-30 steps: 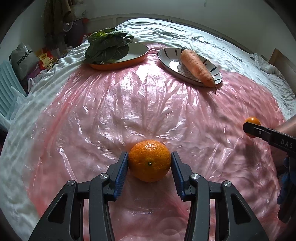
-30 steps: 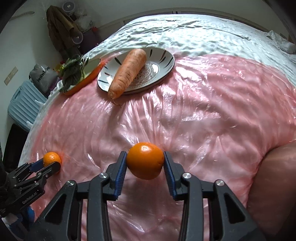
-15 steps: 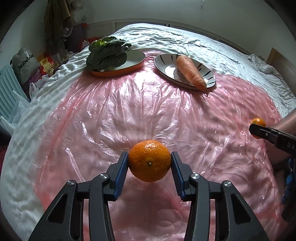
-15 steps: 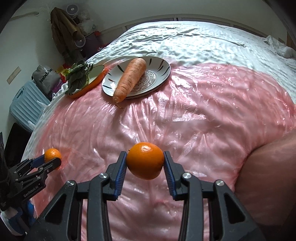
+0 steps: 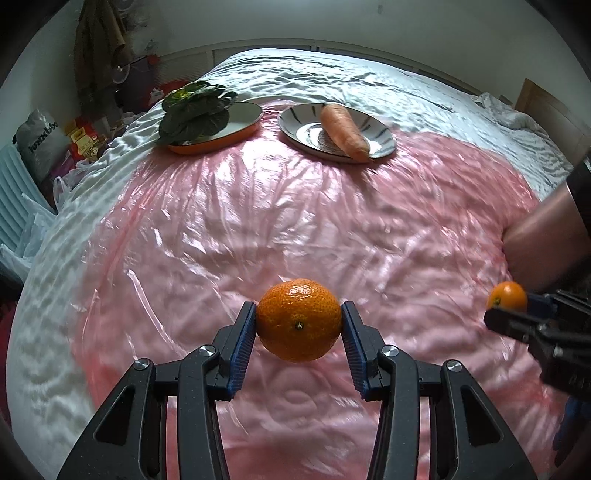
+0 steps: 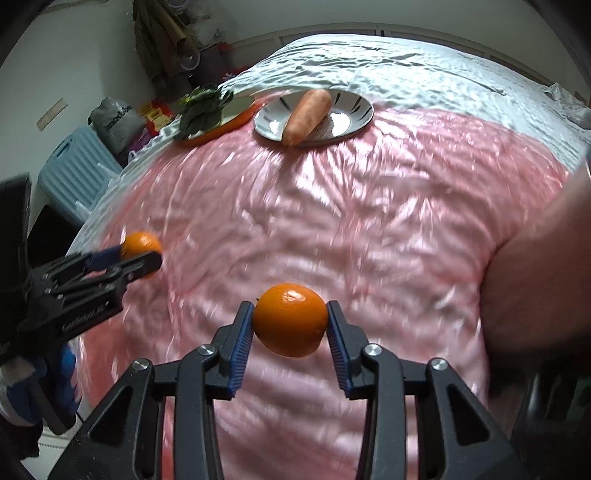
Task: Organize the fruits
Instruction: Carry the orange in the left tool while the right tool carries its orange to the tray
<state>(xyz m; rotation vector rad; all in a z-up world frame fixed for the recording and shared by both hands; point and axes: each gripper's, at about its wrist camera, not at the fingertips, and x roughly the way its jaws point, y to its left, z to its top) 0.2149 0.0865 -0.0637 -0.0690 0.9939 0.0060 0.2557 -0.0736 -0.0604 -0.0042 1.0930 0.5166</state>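
Oranges are hanging clear above the pink plastic sheet (image 5: 295,206): my left gripper (image 5: 298,325) is pinching the dimpled orange (image 5: 298,319), my right gripper (image 6: 290,321) the smooth orange (image 6: 290,319). I am carrying both level, steadily, toward the far plates, without squeezing harder.

White wall (image 5: 406,26), bed (image 5: 369,85), blue suitcase (image 6: 74,166)

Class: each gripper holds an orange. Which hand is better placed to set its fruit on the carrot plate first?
Probably right: its orange faces the carrot plate almost straight ahead, whereas the left gripper sits more towards the greens dish.
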